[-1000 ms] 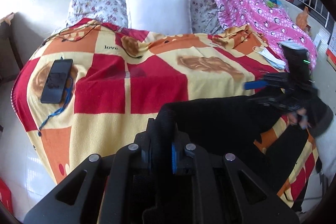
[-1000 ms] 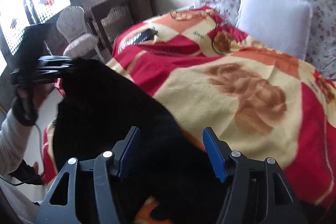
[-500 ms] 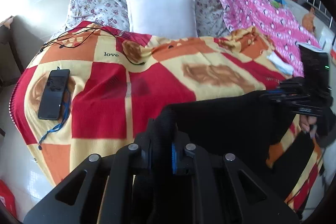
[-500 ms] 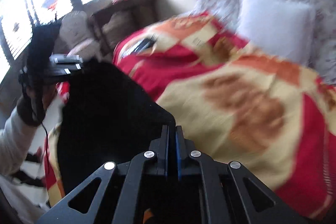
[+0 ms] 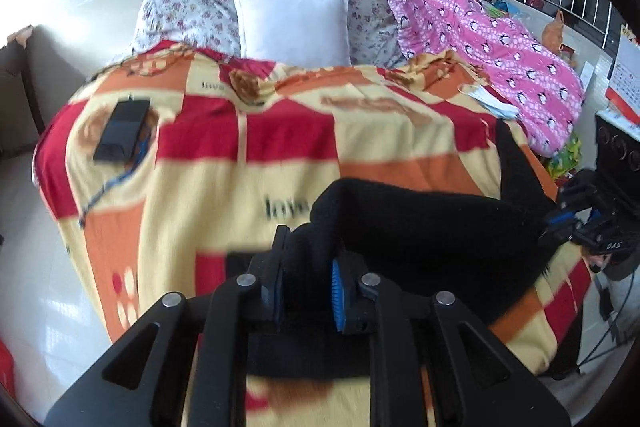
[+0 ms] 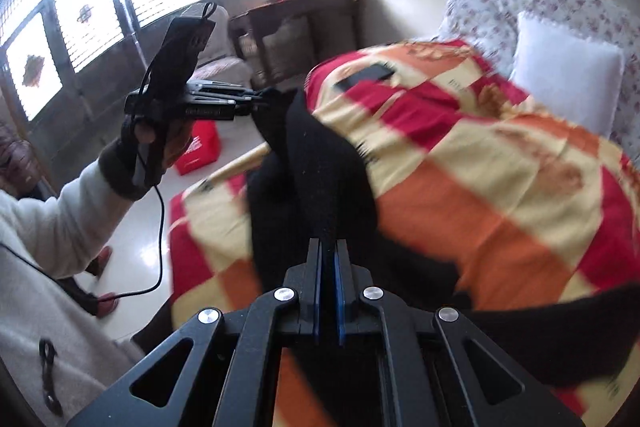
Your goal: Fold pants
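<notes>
While both arms are lifting, the black pants [image 5: 420,227] are hanging stretched between 2 grippers above the checkered blanket [image 5: 248,163]. The left gripper [image 5: 308,283] is pinching a thick bunch of the fabric, and the right gripper [image 6: 328,279] is clamping a thin edge. A phone [image 5: 124,129] is lying at 10 o'clock on the blanket, with a white pillow [image 5: 292,25] at 12.

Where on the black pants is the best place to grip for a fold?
Grip the pants at the top edge, one corner each, coming from the foot of the bed. The left gripper and right gripper already pinch that edge; the cloth spans between them.
</notes>
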Available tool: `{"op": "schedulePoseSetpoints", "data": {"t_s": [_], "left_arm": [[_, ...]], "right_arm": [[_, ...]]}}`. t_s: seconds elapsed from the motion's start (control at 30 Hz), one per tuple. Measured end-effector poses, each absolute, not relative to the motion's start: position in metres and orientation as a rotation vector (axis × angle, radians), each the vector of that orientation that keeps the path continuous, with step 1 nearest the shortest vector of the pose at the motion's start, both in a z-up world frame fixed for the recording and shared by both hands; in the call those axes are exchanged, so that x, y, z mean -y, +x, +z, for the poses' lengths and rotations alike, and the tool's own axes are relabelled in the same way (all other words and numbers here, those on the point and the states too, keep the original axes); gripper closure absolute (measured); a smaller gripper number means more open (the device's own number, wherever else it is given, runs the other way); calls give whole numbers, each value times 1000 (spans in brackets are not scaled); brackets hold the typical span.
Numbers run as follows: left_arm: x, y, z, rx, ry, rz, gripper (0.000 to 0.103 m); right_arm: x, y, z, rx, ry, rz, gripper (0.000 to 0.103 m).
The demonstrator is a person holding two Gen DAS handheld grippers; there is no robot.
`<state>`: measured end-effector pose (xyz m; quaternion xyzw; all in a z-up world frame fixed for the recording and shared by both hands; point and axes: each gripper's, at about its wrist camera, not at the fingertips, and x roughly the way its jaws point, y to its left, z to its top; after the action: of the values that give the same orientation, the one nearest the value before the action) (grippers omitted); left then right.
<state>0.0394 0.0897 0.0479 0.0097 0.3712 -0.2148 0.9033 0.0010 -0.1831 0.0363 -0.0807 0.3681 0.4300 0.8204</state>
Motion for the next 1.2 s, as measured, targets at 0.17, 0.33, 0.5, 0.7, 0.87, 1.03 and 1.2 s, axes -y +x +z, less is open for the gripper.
{"op": "schedulePoseSetpoints", "data": {"t_s": [0.17, 0.33, 0.5, 0.7, 0.87, 1.03, 1.2], "left_arm": [[-102, 11, 10, -856, 12, -375, 76], [-124, -3, -3, -917, -35, -261, 73], [-138, -16, 22, -851, -59, -169, 51], [-97, -12, 51, -762, -27, -252, 44], [-44, 5, 45, -759, -3, -311, 38], [-16, 23, 13, -839, -12, -319, 38], [-9, 27, -13, -885, -6, -275, 38]], "right_arm": [[173, -19, -24, -907, -87, 937, 98], [174, -15, -56, -954, 10, 898, 89], [217, -25, -22, -872, 109, 831, 48], [293, 16, 11, -820, 167, 445, 39], [316, 80, -5, -909, 132, 175, 34], [316, 133, -35, -968, 57, 64, 34], [315, 160, -54, -983, -26, 55, 50]]}}
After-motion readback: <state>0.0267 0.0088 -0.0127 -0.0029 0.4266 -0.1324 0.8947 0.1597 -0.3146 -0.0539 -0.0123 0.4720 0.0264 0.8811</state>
